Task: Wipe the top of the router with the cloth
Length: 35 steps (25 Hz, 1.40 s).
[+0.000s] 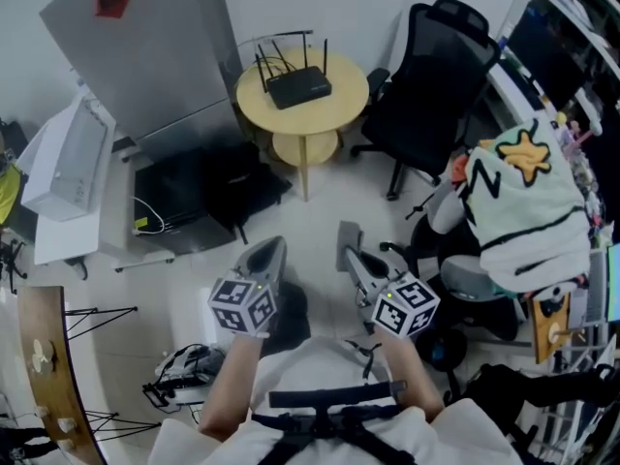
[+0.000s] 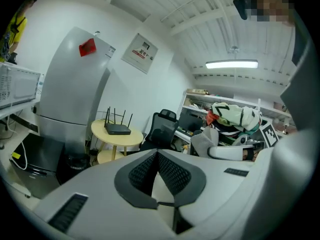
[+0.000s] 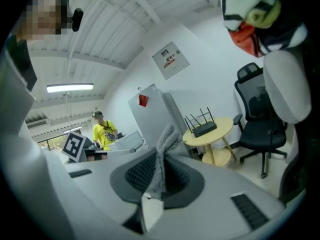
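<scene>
Your right claw (image 3: 159,169) pinches the grey cloth (image 3: 167,137); your left claw (image 2: 157,160) is closed, empty. The router (image 1: 298,87) lies straight ahead on the far round table (image 1: 353,105).

Router (image 1: 298,87): black, flat, thin antennas raised, lying level on the round yellow bench (image 1: 341,103), towards its rear edge. Cloth (image 3: 164,144): grey, fleecy, bunched into a narrow upright strip, pinched between the closed jaws of the right tool (image 3: 160,170), well apart from the router.

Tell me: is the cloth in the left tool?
No, the left tool is shut and empty; the cloth sits clamped in the right tool.
</scene>
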### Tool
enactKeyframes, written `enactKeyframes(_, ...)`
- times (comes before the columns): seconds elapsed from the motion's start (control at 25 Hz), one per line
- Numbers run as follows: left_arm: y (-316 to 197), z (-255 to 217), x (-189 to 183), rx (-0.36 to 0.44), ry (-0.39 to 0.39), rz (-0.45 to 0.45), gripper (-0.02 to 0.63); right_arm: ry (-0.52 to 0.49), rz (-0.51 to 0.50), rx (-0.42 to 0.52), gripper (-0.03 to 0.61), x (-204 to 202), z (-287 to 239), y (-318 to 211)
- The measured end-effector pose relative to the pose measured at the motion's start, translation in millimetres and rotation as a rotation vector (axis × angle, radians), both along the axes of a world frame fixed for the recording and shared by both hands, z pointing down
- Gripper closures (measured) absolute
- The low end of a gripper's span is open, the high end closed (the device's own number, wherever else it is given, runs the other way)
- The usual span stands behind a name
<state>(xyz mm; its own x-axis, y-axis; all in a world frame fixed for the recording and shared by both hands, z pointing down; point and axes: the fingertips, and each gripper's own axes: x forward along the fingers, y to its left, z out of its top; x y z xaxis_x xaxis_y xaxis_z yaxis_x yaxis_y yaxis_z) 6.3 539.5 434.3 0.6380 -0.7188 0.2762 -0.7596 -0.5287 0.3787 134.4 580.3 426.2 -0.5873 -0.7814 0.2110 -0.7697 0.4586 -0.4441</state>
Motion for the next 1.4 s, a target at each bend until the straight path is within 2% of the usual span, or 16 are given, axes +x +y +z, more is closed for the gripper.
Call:
enactKeyframes(0.4,-184.5,-3.3,-24.4,-0.021,-0.013,0.066,0.624,-0.009,0.076,-0.059,0.543,-19.5,6.3,-179.5)
enactKeyframes(0.64,-274.7,-6.4,-47.0,-0.027,-0.008,0.098,0.624,-0.030,0.116,-0.081,0.543,-39.7,5.5,-273.0)
enactKeyframes(1.04,-352.9,-7.9,-64.4,-0.027,0.022,0.137,0.624,-0.025,0.147,-0.070,0.543,-58.5,-3.9,-348.7)
enactKeyframes(1.4,-410.6,3.8,-65.5,-0.057,0.040,0.090,0.624,-0.011,0.125,-0.066,0.545,-54.7,3.9,-421.2)
